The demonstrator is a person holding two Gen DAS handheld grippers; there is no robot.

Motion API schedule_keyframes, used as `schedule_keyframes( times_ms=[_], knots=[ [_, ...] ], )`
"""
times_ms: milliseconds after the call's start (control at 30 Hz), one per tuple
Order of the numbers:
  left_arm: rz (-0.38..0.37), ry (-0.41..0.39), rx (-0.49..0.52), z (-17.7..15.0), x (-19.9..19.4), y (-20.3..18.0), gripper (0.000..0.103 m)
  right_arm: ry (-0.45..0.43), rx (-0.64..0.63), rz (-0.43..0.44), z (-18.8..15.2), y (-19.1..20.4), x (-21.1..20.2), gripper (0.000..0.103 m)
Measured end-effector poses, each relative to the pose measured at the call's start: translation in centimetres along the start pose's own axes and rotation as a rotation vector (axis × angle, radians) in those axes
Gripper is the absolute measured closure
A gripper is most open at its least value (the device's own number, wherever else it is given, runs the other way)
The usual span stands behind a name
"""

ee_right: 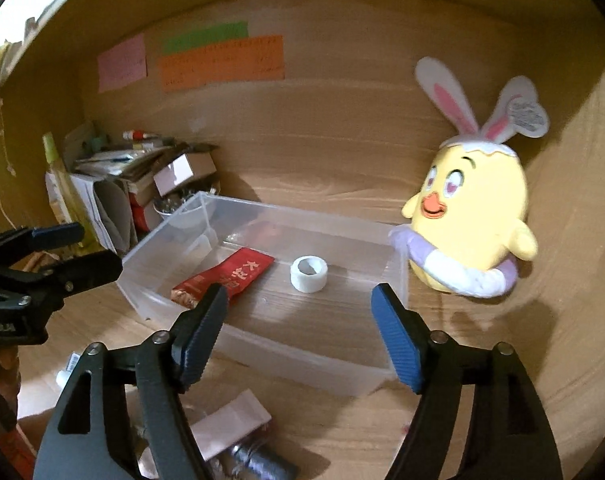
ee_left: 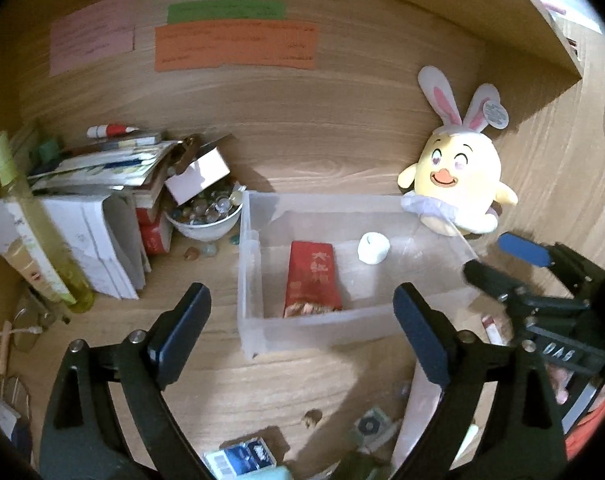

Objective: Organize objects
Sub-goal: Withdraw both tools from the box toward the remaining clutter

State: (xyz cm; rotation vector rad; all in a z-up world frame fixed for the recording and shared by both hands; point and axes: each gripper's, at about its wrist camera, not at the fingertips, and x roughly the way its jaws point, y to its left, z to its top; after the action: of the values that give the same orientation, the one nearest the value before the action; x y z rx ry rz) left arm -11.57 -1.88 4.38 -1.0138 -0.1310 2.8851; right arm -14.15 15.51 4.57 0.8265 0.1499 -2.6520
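Note:
A clear plastic bin (ee_left: 249,272) (ee_right: 262,344) stands on the wooden desk. In it lie a red packet (ee_left: 312,276) (ee_right: 226,274) and a white tape roll (ee_left: 373,247) (ee_right: 309,273). My left gripper (ee_left: 302,336) is open and empty, just in front of the bin's near wall. My right gripper (ee_right: 298,328) is open and empty over the bin's near edge; it also shows in the left wrist view (ee_left: 498,260) at the bin's right end. The left gripper shows at the left of the right wrist view (ee_right: 78,248).
A yellow chick plush with rabbit ears (ee_left: 458,184) (ee_right: 470,216) leans at the bin's right. A stack of books and papers (ee_left: 102,200), a bowl of marbles (ee_left: 206,216) and a green bottle (ee_left: 34,220) stand at the left. Small loose items (ee_left: 246,456) (ee_right: 230,424) lie on the near desk.

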Motion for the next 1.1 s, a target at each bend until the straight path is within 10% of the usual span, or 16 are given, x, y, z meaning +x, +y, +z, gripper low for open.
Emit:
schedule_keyframes(
  times_ms=[833,1100],
  knots=[
    [0.085,0.200,-0.097,-10.4,0.1,4.5,0.008,0.209,0.155,-0.066,-9.6,-5.6,0.3,0.026],
    [0.076,0.241,-0.144,-11.9,0.6,5.0,0.008,0.258,0.126,-0.021,-9.5,-4.9,2.1,0.039]
  ],
)
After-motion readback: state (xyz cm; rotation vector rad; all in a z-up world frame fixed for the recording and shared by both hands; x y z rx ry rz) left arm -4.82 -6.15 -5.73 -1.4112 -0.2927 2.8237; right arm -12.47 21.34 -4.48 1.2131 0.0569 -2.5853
